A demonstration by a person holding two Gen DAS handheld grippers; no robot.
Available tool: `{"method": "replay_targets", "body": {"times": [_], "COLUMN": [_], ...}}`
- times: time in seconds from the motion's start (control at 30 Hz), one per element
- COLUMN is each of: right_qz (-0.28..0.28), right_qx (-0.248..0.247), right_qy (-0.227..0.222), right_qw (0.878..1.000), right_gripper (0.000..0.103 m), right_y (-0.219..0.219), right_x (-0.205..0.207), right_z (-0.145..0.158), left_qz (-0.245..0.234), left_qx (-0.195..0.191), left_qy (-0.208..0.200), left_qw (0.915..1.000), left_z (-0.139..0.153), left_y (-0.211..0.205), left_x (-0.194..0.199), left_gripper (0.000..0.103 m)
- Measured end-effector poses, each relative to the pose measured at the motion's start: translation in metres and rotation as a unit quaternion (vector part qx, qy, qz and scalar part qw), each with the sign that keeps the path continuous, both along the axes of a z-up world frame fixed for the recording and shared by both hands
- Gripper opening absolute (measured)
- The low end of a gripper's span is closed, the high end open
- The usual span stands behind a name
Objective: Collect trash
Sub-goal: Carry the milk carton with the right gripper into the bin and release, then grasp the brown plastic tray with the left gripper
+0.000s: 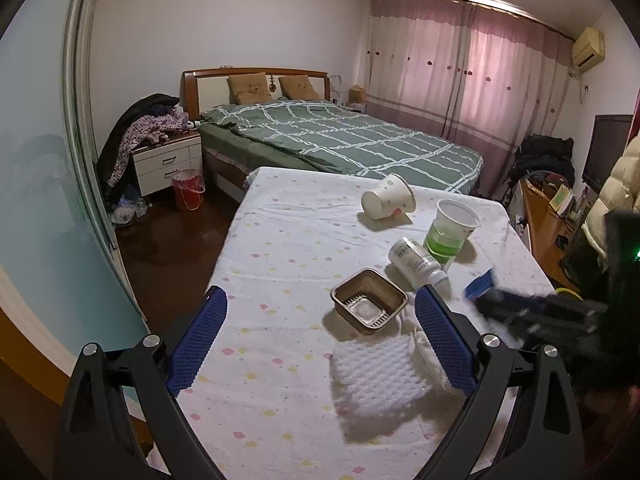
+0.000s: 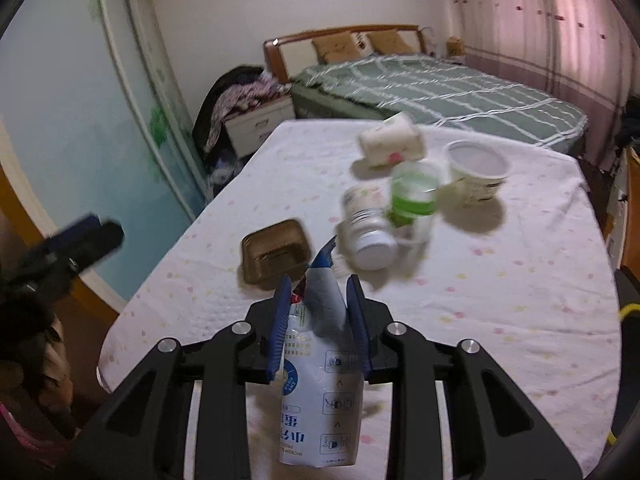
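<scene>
My right gripper (image 2: 320,284) is shut on a white and blue milk carton (image 2: 320,380), its blue pads pressing the carton's upper sides above the table. From the left wrist view, that carton (image 1: 480,285) shows as a blue corner at the right. My left gripper (image 1: 320,294) stands wide open low over the table, nothing between its pads. Just ahead of it are a brown plastic tray (image 1: 368,306) and a white foam sheet (image 1: 376,372). Beyond lie a white bottle (image 1: 416,262), a clear cup with a green label (image 1: 450,232) and a tipped paper cup (image 1: 386,202).
The table wears a white dotted cloth (image 1: 280,240). A white tub (image 2: 476,176) stands at its far right. Behind are a green bed (image 1: 340,136), a nightstand with clothes (image 1: 168,160) and a red bucket (image 1: 188,190). A wooden desk (image 1: 548,216) is to the right.
</scene>
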State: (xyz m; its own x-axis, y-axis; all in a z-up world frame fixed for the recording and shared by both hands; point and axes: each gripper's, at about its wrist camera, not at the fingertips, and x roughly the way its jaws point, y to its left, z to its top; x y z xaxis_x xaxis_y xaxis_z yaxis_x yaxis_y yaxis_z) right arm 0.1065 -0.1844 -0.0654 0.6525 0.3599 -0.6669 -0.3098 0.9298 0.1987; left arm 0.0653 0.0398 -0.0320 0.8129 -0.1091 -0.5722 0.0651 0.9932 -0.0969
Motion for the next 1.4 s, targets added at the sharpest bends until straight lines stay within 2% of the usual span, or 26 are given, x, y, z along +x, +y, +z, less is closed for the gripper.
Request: {"method": "replay_targets", "body": {"times": [0.2, 0.33, 0.5, 0.63, 0.77, 0.97, 1.1, 1.4], "right_qz": [-0.084, -0.172, -0.292, -0.386, -0.434, -0.485, -0.488, -0.454], "right_qx": [0.010, 0.006, 0.004, -0.003, -0.001, -0.007, -0.003, 0.000], "right_qy": [-0.009, -0.005, 0.007, 0.027, 0.054, 0.077, 0.071, 0.057], "right_qw": [0.996, 0.985, 0.956, 0.922, 0.899, 0.871, 0.870, 0.889], "right_gripper": [0.028, 0.028, 0.028, 0.028, 0.028, 0.033, 0.038, 0.039], "right_y": [-0.069, -0.136, -0.232, -0.303, -0.343, -0.378, -0.378, -0.344], "right_x": [-0.002, -0.003, -0.009, -0.015, -0.012, -0.007, -0.010, -0.003], "right_z": [0.004, -0.005, -0.019, -0.039, -0.060, -0.077, -0.076, -0.067], "left_qz": [-0.024, -0.032, -0.033, -0.031, -0.029, -0.035, -0.036, -0.038], "left_qx": [0.011, 0.020, 0.022, 0.031, 0.035, 0.048, 0.052, 0.037], "left_qy": [0.023, 0.044, 0.055, 0.063, 0.068, 0.069, 0.071, 0.106], "left_qw": [0.9994, 0.9983, 0.9977, 0.9971, 0.9967, 0.9958, 0.9954, 0.9929], "left_z": [-0.016, -0.032, -0.042, -0.048, -0.051, -0.054, -0.058, -0.081], "left_y": [-0.025, -0.044, -0.056, -0.064, -0.070, -0.078, -0.077, -0.068], "left_x": [0.015, 0.035, 0.053, 0.065, 0.075, 0.087, 0.092, 0.099], "left_gripper": [0.094, 0.094, 0.094, 0.094, 0.094, 0.094, 0.094, 0.094]}}
